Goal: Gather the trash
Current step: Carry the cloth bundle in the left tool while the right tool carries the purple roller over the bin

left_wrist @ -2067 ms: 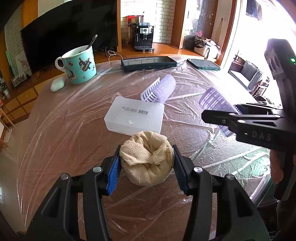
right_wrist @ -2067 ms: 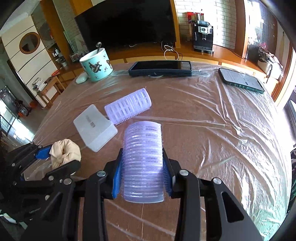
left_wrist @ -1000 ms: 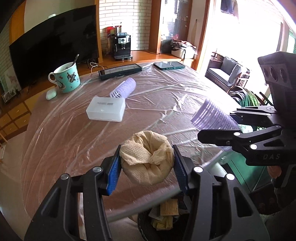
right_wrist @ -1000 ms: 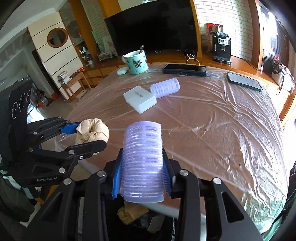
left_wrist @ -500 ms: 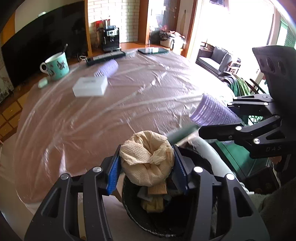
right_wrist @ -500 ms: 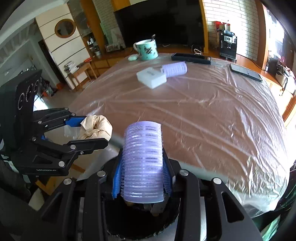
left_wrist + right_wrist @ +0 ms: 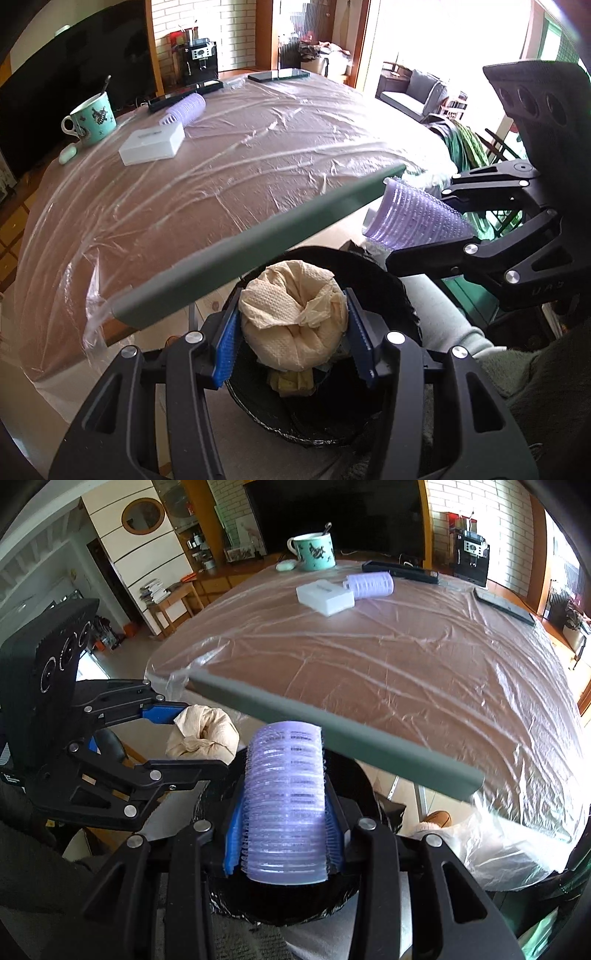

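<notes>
My left gripper (image 7: 293,328) is shut on a crumpled beige paper wad (image 7: 291,317) and holds it over the black-lined trash bin (image 7: 384,284) below the table's front edge. My right gripper (image 7: 286,827) is shut on a purple ribbed hair roller (image 7: 286,797) over the same bin (image 7: 365,782). In the left wrist view the right gripper (image 7: 424,221) with the roller (image 7: 413,218) hangs to the right of the bin. In the right wrist view the left gripper (image 7: 177,734) with the wad (image 7: 203,734) is at the left.
On the plastic-covered table (image 7: 221,155) lie a white box (image 7: 151,144), a second purple roller (image 7: 186,107), a teal mug (image 7: 92,118), a tablet (image 7: 184,94) and a phone (image 7: 279,75). The table's grey edge (image 7: 258,236) runs just above the bin. Paper scraps lie in the bin.
Both grippers have drawn back off the table and sunk below its front edge, now closer over the bin. Each still holds its object.
</notes>
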Demonstrator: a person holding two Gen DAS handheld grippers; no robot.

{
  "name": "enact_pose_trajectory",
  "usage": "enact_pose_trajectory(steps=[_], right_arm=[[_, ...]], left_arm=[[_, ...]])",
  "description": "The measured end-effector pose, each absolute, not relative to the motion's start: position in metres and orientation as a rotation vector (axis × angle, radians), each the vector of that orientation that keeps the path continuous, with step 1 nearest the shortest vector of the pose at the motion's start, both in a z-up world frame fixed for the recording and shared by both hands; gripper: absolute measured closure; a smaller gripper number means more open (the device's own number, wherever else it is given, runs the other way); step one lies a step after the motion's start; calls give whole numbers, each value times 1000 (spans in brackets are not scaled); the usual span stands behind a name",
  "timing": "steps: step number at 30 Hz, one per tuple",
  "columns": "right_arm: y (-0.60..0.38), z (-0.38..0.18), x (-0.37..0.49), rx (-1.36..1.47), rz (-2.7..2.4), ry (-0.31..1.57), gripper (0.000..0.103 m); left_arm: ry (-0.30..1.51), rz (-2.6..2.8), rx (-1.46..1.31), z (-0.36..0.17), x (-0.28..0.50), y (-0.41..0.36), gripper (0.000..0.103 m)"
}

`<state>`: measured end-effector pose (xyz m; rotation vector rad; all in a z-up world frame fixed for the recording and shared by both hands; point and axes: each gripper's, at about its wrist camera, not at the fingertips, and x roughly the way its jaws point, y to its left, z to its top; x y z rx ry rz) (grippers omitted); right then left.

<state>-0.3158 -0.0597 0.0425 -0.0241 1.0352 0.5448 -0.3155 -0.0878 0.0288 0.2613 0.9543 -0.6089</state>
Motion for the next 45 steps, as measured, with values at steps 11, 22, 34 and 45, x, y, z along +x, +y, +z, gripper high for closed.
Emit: enact_pose_trajectory(steps=[11, 22, 34, 45], right_arm=[[-54, 20, -319, -53, 544, 1091, 66], [-46, 0, -315, -94, 539, 1131, 66], [-43, -12, -311, -117, 526, 1148, 66], [-43, -18, -309, -120, 522, 1161, 66]], left_arm=[[1011, -605, 299, 5, -319, -92, 51], [1050, -588, 316, -12, -316, -91, 51], [1060, -568, 336, -18, -312, -91, 51], [1073, -562, 349, -23, -308, -94, 51]])
